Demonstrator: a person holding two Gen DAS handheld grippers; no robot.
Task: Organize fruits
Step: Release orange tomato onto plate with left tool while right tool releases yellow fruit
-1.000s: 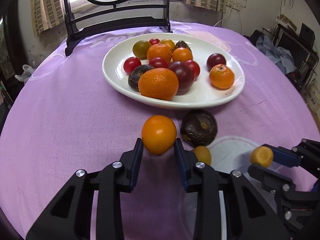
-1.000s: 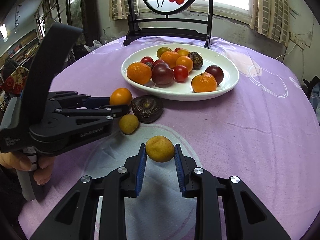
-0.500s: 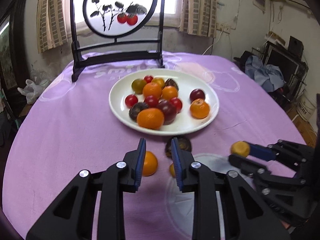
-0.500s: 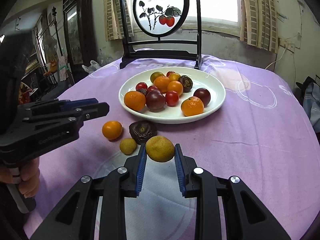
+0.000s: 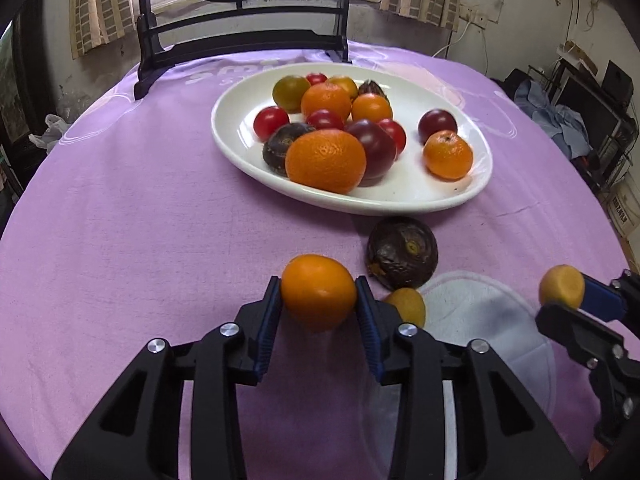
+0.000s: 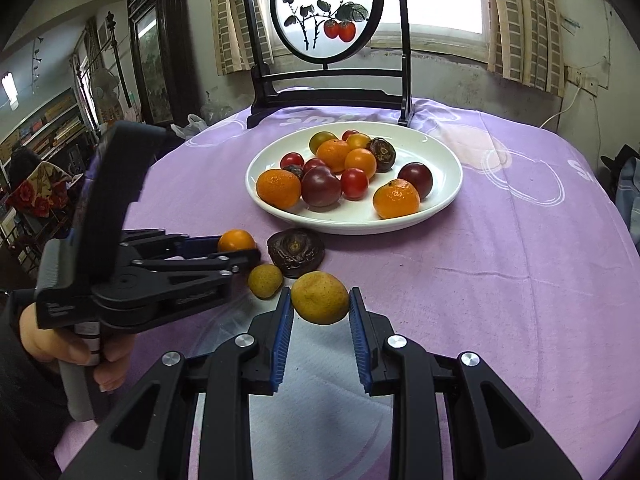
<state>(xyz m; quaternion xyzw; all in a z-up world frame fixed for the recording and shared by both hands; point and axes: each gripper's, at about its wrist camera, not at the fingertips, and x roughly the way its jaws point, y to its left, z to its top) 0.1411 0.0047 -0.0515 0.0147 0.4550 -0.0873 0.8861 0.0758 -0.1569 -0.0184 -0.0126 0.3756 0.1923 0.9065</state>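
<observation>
My left gripper point(image 5: 318, 300) is shut on a small orange fruit point(image 5: 318, 292), just above the purple tablecloth; it also shows in the right wrist view point(image 6: 236, 241). My right gripper point(image 6: 320, 300) is shut on a yellow-brown fruit point(image 6: 319, 297) and holds it above the cloth; it also shows in the left wrist view point(image 5: 561, 286). A white plate point(image 5: 404, 196) holds several oranges, tomatoes and dark plums. A dark wrinkled fruit point(image 5: 402, 253) and a small yellow fruit point(image 5: 407, 306) lie on the cloth in front of the plate.
A white cloth patch point(image 5: 488, 320) lies on the tablecloth near me. A black stand with a round painted panel point(image 6: 327, 16) stands behind the plate. The round table's edge point(image 5: 600, 208) falls away at right toward clutter.
My left gripper, drawn back and empty half a second ago, has come down and closed on the small orange fruit. My right gripper has risen slightly with its yellow-brown fruit.
</observation>
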